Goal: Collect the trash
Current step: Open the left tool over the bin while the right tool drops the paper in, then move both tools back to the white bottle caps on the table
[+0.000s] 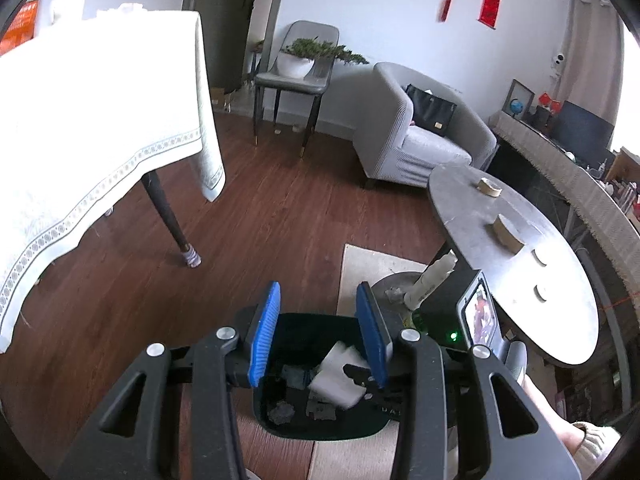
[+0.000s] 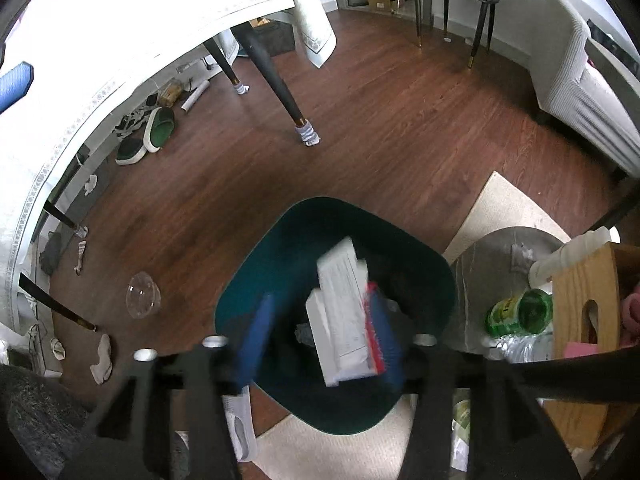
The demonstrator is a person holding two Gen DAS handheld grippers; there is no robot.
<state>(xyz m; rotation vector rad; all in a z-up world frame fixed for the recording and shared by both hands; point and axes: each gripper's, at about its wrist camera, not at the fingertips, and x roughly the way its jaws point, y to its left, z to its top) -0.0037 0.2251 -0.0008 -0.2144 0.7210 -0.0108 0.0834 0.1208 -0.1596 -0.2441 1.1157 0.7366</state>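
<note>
1. Your left gripper [image 1: 318, 330] hung over the dark green trash bin [image 1: 320, 426], its blue fingers [image 1: 264, 336] spread wide with nothing between them.
2. Through that gap you could see the bin's contents: a white box [image 1: 338, 374] lying toward the right side and some grey crumpled scraps [image 1: 282, 412] on the bottom.
3. Your right gripper [image 2: 320, 340] was also above the trash bin [image 2: 272, 264], and the view was blurred by motion.
4. Its fingers [image 2: 256, 340] stood apart; a white printed box [image 2: 344, 312] lay against the right-hand finger, well clear of the left one.
5. You could not tell from the blur whether that box was touching the pad or already loose over the bin.
6. The bin sat on the wooden floor [image 2: 380, 128], its near edge over a pale rug [image 2: 340, 456].
7. Beside it on the right stood a low grey round stand [image 2: 492, 256] with a green bottle [image 2: 520, 314] and a wooden box [image 2: 584, 340] close by.
8. On the floor to the left lay a clear plastic cup [image 2: 143, 296] near the draped table [image 2: 120, 24], with socks [image 2: 101, 358] and slippers [image 2: 146, 136] scattered under it.
</note>
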